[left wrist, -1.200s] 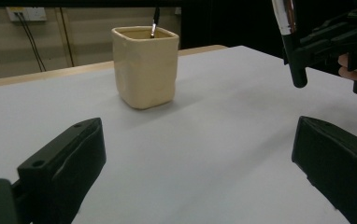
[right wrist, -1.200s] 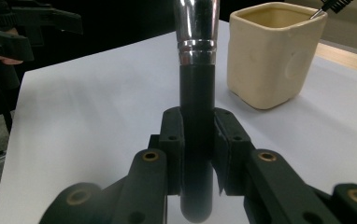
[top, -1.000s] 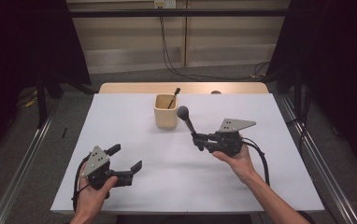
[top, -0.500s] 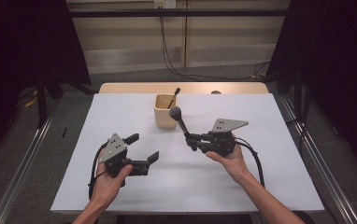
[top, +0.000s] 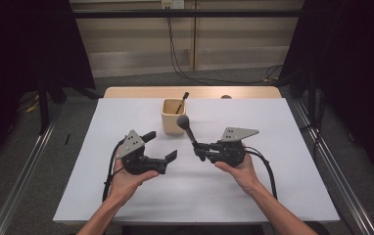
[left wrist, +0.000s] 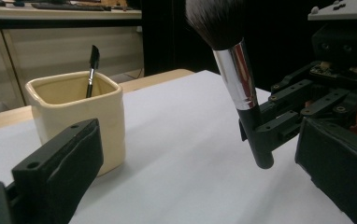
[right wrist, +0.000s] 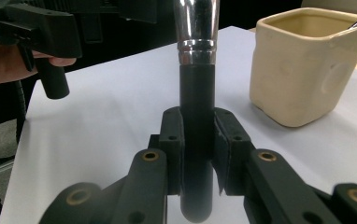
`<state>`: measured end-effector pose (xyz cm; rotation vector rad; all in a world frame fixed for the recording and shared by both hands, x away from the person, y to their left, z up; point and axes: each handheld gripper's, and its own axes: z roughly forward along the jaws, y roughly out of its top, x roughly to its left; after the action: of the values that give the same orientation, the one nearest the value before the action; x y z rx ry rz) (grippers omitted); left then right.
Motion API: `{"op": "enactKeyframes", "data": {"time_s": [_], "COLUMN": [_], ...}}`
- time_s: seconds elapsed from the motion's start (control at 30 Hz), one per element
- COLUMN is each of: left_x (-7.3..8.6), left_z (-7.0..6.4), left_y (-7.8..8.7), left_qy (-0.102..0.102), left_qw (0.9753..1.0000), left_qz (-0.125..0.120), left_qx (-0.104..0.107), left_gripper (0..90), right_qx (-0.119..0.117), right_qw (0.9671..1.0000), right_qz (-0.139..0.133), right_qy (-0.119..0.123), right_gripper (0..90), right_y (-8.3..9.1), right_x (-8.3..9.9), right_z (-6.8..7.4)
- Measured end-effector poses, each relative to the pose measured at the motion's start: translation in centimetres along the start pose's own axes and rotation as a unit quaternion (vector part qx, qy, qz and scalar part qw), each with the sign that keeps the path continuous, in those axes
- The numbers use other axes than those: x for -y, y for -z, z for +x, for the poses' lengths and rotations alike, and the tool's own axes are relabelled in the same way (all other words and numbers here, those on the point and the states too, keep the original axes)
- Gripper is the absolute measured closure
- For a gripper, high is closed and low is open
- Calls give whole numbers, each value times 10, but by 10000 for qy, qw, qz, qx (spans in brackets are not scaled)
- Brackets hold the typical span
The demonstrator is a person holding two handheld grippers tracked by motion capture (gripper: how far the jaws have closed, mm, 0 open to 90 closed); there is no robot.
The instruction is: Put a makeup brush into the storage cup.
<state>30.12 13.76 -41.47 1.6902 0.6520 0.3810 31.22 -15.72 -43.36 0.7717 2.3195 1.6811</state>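
Note:
My right gripper (top: 200,147) is shut on the black handle of a makeup brush (top: 190,131), whose dark bristle head (top: 183,121) tilts up and back, close beside a cream square cup (top: 173,116). In the right gripper view both pads (right wrist: 173,140) clamp the brush handle (right wrist: 196,116) below its silver ferrule. A thin black brush (top: 181,102) stands in the cup. My left gripper (top: 160,145) is open and empty, a little to the left of the held brush. In the left gripper view the brush (left wrist: 235,74) hangs between my left gripper's (left wrist: 202,140) wide-apart jaws, farther off.
The white table (top: 273,186) spreads around both hands. A wooden edge (top: 126,92) runs along its back, with a small dark object (top: 226,96) on it. Cables (top: 190,73) lie on the floor behind, and metal rails (top: 332,161) flank both sides.
My left gripper has moved forward and to the right, towards the held brush, staying open. The right gripper with the brush shifted slightly left, then held still.

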Motion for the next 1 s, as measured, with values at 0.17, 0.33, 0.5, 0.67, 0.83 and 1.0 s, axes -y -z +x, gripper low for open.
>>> {"op": "enactKeyframes", "data": {"time_s": [0.17, 0.33, 0.5, 0.67, 0.83, 1.0], "left_x": [-2, -6, -13, -15, -16, -16], "left_z": [-2, -8, -14, -19, -21, -19], "left_y": [-13, -25, -39, -50, -57, -60], "left_qy": [-89, -109, -147, -22, 72, 268], "left_qw": [9999, 9999, 9997, 9996, 9994, 9989], "left_qz": [0, -43, -64, -55, -47, -16], "left_qx": [64, 66, 184, 259, 322, 386], "left_gripper": [39, 125, 138, 216, 335, 442], "right_qx": [-14, -4, -11, -42, -45, -4], "right_qw": [10000, 10000, 10000, 10000, 10000, 9999], "right_qz": [-47, -56, -54, -36, -52, -58], "right_qy": [-61, -76, -57, -67, -49, -84], "right_gripper": [756, 756, 756, 756, 756, 756], "right_y": [-1, -1, -1, -2, -3, -2], "right_x": [1, 2, 3, 2, 2, 3], "right_z": [0, -1, 0, 1, 3, 1]}}
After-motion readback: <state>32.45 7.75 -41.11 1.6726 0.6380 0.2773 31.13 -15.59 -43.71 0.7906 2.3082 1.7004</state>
